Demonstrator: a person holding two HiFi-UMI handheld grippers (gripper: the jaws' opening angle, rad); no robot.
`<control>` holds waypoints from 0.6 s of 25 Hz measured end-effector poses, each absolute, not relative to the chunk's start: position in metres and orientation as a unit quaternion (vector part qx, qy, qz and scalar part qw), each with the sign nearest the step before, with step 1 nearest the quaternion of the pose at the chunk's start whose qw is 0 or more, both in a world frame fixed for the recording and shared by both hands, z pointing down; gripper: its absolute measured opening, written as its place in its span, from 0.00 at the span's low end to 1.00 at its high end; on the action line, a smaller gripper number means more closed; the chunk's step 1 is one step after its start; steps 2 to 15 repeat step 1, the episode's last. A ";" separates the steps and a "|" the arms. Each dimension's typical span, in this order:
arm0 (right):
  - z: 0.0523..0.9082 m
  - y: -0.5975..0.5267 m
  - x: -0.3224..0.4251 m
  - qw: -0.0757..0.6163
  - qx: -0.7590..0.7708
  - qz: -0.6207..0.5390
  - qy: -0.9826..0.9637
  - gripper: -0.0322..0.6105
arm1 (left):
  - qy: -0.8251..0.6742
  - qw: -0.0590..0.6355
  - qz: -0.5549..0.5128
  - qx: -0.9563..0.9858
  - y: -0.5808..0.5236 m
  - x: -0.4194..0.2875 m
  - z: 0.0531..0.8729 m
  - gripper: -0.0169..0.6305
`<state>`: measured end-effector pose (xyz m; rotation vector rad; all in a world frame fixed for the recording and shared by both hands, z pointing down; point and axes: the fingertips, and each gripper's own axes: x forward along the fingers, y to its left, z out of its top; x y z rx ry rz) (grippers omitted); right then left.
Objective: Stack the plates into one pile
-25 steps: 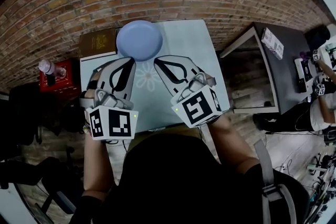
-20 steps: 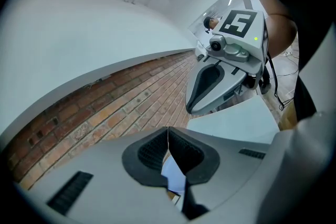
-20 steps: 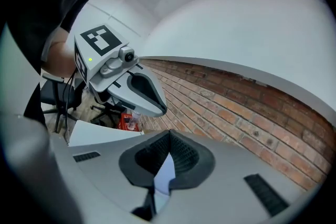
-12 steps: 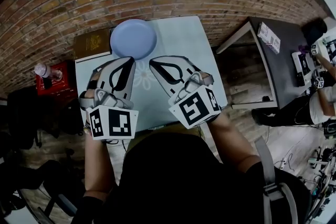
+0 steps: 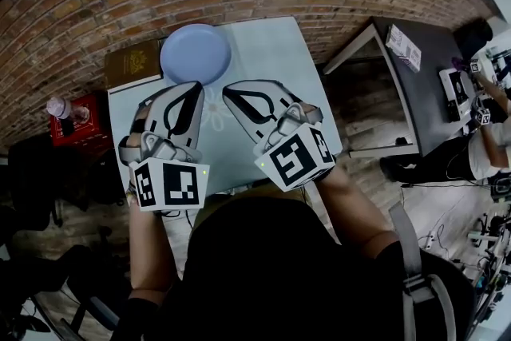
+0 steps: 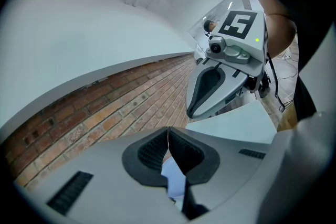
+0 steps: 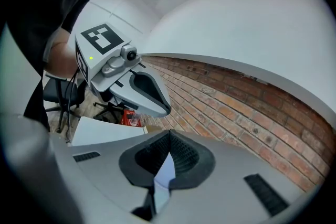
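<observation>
A light blue round plate (image 5: pixel 196 53) lies at the far end of the pale table (image 5: pixel 275 60), and I cannot tell if more plates lie under it. My left gripper (image 5: pixel 195 87) hovers just short of the plate, shut with nothing in it. Beside it my right gripper (image 5: pixel 229 94) is also shut and empty, angled toward the plate's near edge. In the left gripper view the pads (image 6: pixel 157 152) meet at the tip and a sliver of the plate (image 6: pixel 176 181) shows under them. The right gripper view shows the same: touching pads (image 7: pixel 184 157) and the plate (image 7: pixel 165 176) below.
A brown book (image 5: pixel 132 65) lies on the table's far left corner, touching the plate's side. A red crate with a bottle (image 5: pixel 70 120) stands left of the table. A dark desk (image 5: pixel 423 64) stands to the right. A brick wall rises beyond the table.
The head view has drifted, so plate and table sit a little further left in the picture. Both grippers stay shut and hold about where they were.
</observation>
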<state>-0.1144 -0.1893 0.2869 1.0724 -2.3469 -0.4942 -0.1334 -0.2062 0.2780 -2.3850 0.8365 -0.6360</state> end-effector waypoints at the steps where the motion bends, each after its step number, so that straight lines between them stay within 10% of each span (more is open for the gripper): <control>1: 0.287 -0.188 -0.113 0.255 0.396 -0.181 -0.864 0.10 | 0.309 0.264 -0.235 -0.883 -0.205 -0.132 0.278 0.06; 15: 0.287 -0.188 -0.113 0.255 0.396 -0.181 -0.864 0.10 | 0.309 0.264 -0.235 -0.883 -0.205 -0.132 0.278 0.06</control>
